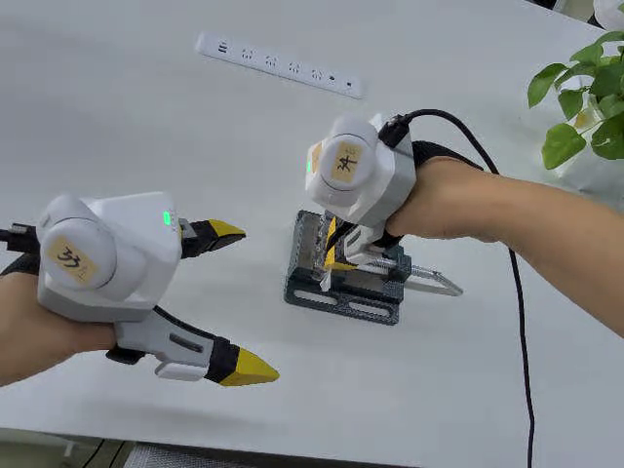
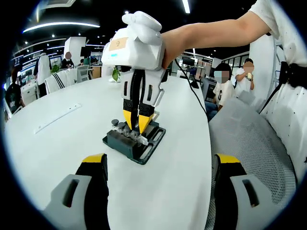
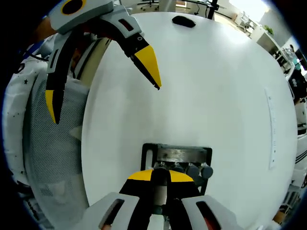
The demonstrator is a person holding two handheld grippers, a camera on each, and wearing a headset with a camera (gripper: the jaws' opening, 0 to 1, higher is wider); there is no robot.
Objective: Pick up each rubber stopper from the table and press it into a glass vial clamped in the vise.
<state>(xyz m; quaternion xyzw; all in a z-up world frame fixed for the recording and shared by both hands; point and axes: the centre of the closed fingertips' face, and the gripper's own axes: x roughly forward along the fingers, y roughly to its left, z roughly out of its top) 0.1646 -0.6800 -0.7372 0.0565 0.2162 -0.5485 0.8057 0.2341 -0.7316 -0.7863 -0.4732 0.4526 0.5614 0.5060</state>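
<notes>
Seemingly upright vials in vise

The white tabletop carries a dark vise near its middle, with a row of glass vials clamped upright in it and its metal screw handle sticking out to the right. The right gripper points down onto the vise. Its yellow-and-black jaws are close together at the vials, and what lies between them is hidden. The left gripper hangs well to the left with its yellow-tipped jaws spread wide. A black cable trails from the right gripper. A white power strip lies at the far edge, and a leafy plant stands at the upper right.
</notes>
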